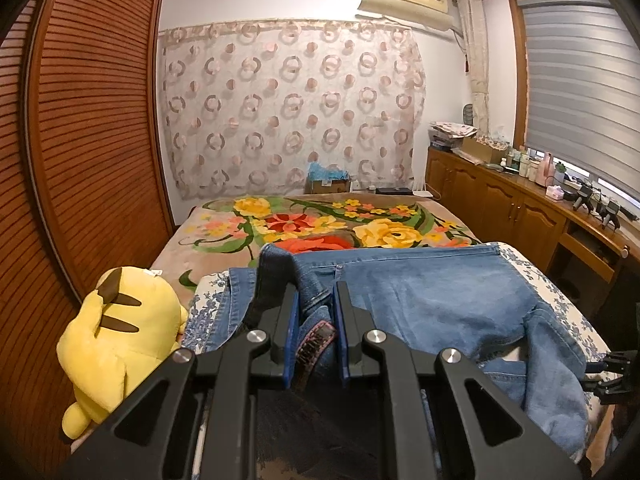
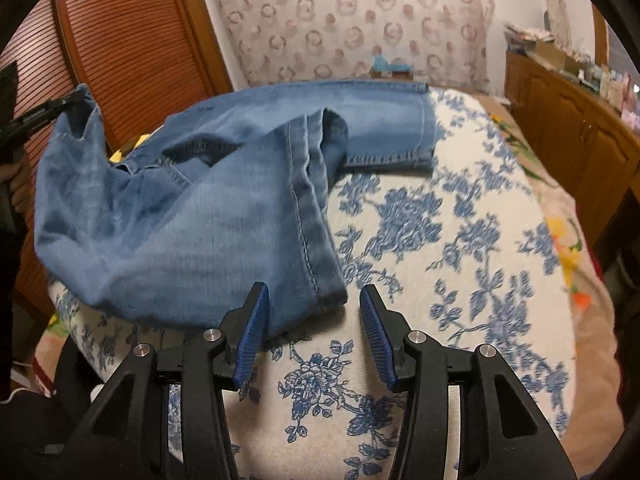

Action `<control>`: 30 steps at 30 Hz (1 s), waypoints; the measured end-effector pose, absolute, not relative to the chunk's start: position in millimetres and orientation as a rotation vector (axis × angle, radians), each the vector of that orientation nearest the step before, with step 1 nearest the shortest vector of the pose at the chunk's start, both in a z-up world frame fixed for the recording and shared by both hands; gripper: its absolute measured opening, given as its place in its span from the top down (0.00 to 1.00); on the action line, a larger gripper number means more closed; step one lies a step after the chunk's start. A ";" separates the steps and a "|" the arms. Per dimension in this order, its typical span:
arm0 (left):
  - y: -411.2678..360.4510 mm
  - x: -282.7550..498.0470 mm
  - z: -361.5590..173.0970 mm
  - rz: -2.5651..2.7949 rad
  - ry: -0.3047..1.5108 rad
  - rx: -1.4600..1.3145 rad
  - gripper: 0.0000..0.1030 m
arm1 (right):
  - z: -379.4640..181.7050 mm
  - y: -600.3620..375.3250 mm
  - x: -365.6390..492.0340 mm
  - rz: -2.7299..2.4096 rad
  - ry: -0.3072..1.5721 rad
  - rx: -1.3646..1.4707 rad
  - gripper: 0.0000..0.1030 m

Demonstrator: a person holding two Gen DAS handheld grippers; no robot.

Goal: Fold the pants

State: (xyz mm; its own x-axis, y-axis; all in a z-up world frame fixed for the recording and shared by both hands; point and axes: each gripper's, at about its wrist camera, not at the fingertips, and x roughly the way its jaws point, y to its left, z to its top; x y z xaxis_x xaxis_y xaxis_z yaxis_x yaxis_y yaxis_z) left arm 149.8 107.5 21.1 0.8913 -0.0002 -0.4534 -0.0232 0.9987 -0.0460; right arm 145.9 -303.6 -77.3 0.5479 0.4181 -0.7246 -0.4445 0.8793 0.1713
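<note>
- You are part way through folding the jeans; they lie on the bed, one leg bent over.
- Your left tongs pinch the waistband, lifted a little.
- Your right tongs stand open, tipped down, holding nothing, just beside the jeans' near hem.
- Next, I think, you grab that hem.

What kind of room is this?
Most likely a bedroom: there's a bed with a flowery blanket, a yellow plush toy beside it, and a louvered wooden wardrobe door.
</note>
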 end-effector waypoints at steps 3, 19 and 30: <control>113.0 155.5 17.6 0.009 0.473 -0.070 0.87 | -78.8 -302.4 149.8 0.520 0.853 -0.032 0.54; 136.5 184.7 51.1 0.027 0.447 -0.119 0.87 | 5.1 -312.1 170.0 0.524 0.700 -0.015 0.88; 159.6 214.3 62.6 0.069 0.447 -0.148 0.87 | 68.0 -319.9 205.8 0.469 0.563 -0.016 0.88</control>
